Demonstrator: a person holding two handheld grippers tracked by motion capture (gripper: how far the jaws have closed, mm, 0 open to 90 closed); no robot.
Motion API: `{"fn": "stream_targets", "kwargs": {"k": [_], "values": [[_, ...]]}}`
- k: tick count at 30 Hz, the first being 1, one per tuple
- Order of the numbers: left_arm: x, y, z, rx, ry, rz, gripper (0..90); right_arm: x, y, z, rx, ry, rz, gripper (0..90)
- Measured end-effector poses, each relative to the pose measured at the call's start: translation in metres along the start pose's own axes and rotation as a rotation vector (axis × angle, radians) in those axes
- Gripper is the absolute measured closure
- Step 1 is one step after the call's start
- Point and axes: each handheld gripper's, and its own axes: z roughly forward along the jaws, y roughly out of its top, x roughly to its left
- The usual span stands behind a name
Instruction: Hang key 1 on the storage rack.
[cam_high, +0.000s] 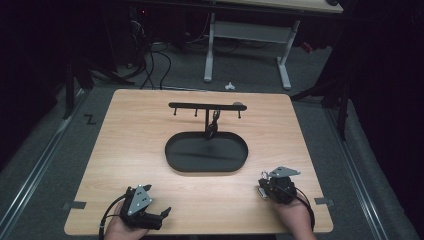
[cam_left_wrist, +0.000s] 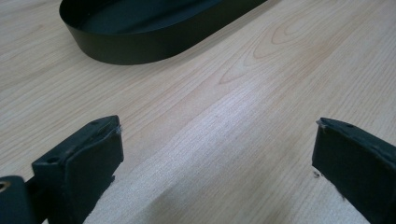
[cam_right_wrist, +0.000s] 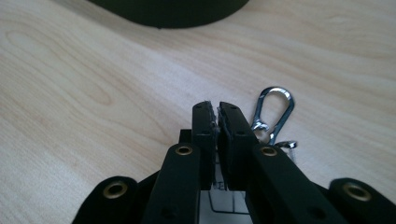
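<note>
Two grippers rest low over the pale wood-grain worktop (cam_high: 150, 130). Fingers of the right gripper (cam_right_wrist: 217, 109) are pinched nearly together on a thin white tag with a shiny silver metal snap hook (cam_right_wrist: 273, 112) that pokes out just beside them. Fingers of the left gripper (cam_left_wrist: 217, 140) stand wide apart over bare wood. Beyond lies a matte black oval metal tray (cam_left_wrist: 140, 46).
</note>
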Motion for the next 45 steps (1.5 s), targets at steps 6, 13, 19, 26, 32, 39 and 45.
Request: {"fn": "stream_targets", "kwargs": {"k": [6,13,19,26,32,39,45], "values": [[-0.002,0.006,0.007,-0.001,-0.021,0.017,2.6,0.002,-0.012,-0.006,0.012,0.026,-0.003,85.6],[-0.006,0.015,0.018,-0.011,-0.052,0.037,2.6,-0.004,-0.032,-0.021,0.031,0.024,0.031,85.4],[-0.010,0.019,0.024,-0.008,-0.073,0.055,2.6,-0.007,-0.036,-0.034,0.002,0.025,0.051,80.7],[-0.007,0.014,0.018,-0.004,-0.055,0.047,2.6,-0.016,-0.021,-0.039,-0.032,-0.005,0.045,69.8],[-0.001,0.010,0.010,-0.010,-0.037,0.026,2.6,-0.022,-0.005,-0.022,0.037,0.024,0.020,64.7],[0.001,0.008,0.007,-0.017,-0.025,0.016,2.7,-0.026,0.011,-0.015,0.101,0.000,-0.030,58.7],[0.000,0.009,0.010,-0.011,-0.032,0.023,2.7,-0.024,0.009,-0.017,0.128,0.039,-0.032,60.1]]}}
